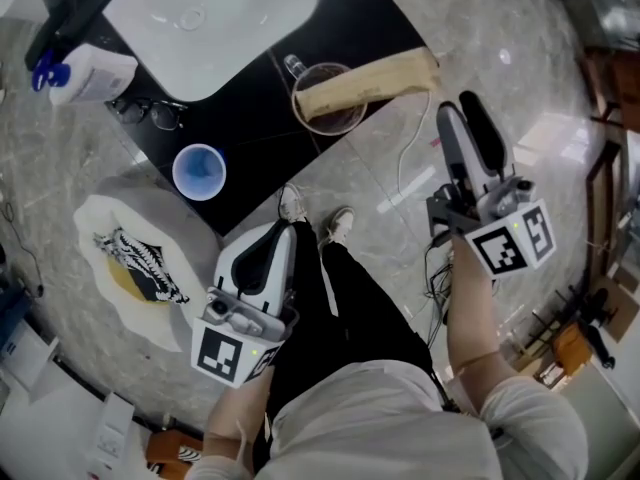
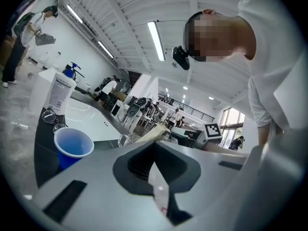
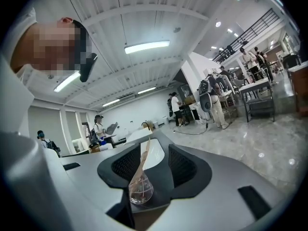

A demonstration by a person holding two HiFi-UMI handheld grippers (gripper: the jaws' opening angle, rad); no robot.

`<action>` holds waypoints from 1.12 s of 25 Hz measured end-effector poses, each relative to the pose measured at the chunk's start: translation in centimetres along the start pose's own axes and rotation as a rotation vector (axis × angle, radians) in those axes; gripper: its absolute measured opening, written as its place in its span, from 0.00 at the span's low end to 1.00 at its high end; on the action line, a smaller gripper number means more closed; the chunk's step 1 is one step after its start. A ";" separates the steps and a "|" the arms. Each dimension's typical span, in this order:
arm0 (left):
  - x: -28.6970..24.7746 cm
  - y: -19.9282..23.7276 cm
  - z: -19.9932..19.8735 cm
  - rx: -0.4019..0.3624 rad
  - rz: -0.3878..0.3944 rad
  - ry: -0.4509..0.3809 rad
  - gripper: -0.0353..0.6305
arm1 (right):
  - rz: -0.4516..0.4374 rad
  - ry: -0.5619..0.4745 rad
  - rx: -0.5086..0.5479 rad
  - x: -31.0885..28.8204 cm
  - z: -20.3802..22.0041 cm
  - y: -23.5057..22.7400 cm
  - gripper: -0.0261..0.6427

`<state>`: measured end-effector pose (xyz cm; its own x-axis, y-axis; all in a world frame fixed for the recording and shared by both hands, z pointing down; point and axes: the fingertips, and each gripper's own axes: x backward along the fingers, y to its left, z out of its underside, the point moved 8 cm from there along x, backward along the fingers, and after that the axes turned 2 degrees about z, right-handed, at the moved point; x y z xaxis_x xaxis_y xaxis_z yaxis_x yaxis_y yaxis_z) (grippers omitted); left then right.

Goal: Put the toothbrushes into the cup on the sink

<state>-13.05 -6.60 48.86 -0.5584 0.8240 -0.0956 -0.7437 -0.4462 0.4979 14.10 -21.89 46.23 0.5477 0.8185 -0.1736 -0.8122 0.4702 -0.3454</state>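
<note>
Toothbrush in wrap (image 1: 372,85) lies across glass cup (image 1: 303,103) beside sink (image 1: 220,18), so right gripper (image 1: 462,110), jaws wide & empty, should back off w/o knocking it; left gripper (image 1: 278,236) closed, empty.

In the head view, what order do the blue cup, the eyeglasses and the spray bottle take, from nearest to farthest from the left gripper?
1. Blue cup, on the dark counter, up-left of the left gripper.
2. Eyeglasses, farther up-left.
3. Spray bottle, at the far left.
</note>
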 end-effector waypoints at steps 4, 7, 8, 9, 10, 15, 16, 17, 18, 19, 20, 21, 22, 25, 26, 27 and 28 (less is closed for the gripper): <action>0.4 -0.7 -0.9 -0.043 -0.027 -0.007 0.06 | 0.010 -0.032 -0.010 2.5 -1.2 0.0 0.33; 0.8 -2.2 -2.1 -0.068 -0.031 -0.025 0.06 | 0.020 -0.055 0.000 4.6 -2.5 0.6 0.25; 1.0 -2.8 -2.5 -0.074 -0.032 -0.033 0.06 | 0.024 -0.065 0.000 5.4 -3.0 0.8 0.23; 1.3 -3.5 -2.9 -0.078 -0.031 -0.039 0.06 | 0.028 -0.075 -0.006 6.3 -3.4 0.9 0.22; 1.5 -4.2 -3.2 -0.080 -0.029 -0.044 0.06 | 0.033 -0.085 -0.013 7.2 -3.9 1.0 0.21; 2.5 -7.7 -4.6 -0.051 -0.011 -0.079 0.06 | 0.031 -0.106 -0.053 11.1 -5.5 1.6 0.17; 2.7 -8.5 -4.9 -0.049 -0.007 -0.087 0.06 | 0.026 -0.104 -0.060 11.9 -5.6 1.9 0.16; 2.9 -9.2 -5.2 -0.054 -0.001 -0.095 0.06 | 0.021 -0.103 -0.069 12.6 -5.7 2.1 0.15; 3.0 -9.9 -5.5 -0.061 0.005 -0.103 0.06 | 0.015 -0.104 -0.078 13.2 -5.8 2.4 0.15; 3.2 -10.6 -5.8 -0.068 0.009 -0.111 0.06 | 0.008 -0.106 -0.088 13.8 -5.8 2.7 0.14; 3.4 -11.1 -6.1 -0.075 0.013 -0.118 0.06 | -0.001 -0.106 -0.096 14.4 -5.8 2.9 0.14; 3.6 -11.7 -6.3 -0.081 0.017 -0.124 0.06 | -0.009 -0.105 -0.104 15.0 -5.9 3.1 0.14; 3.8 -12.3 -6.6 -0.086 0.019 -0.128 0.06 | -0.016 -0.104 -0.111 15.5 -6.0 3.3 0.13; 4.7 -13.8 -7.2 -0.108 0.022 -0.142 0.06 | -0.027 -0.112 -0.118 17.1 -6.9 3.5 0.11; 5.0 -14.3 -7.4 -0.116 0.021 -0.147 0.06 | -0.029 -0.117 -0.111 17.7 -7.3 3.5 0.11; 5.3 -14.7 -7.5 -0.122 0.020 -0.151 0.06 | -0.029 -0.124 -0.099 18.3 -7.9 3.5 0.11; 5.5 -15.2 -7.5 -0.126 0.019 -0.154 0.06 | -0.030 -0.133 -0.084 18.8 -8.4 3.5 0.11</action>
<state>-7.64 2.10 34.30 -0.5174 0.8543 0.0505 -0.7790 -0.4946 0.3855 23.25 -7.60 33.99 0.5351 0.8438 -0.0403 -0.7732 0.4700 -0.4257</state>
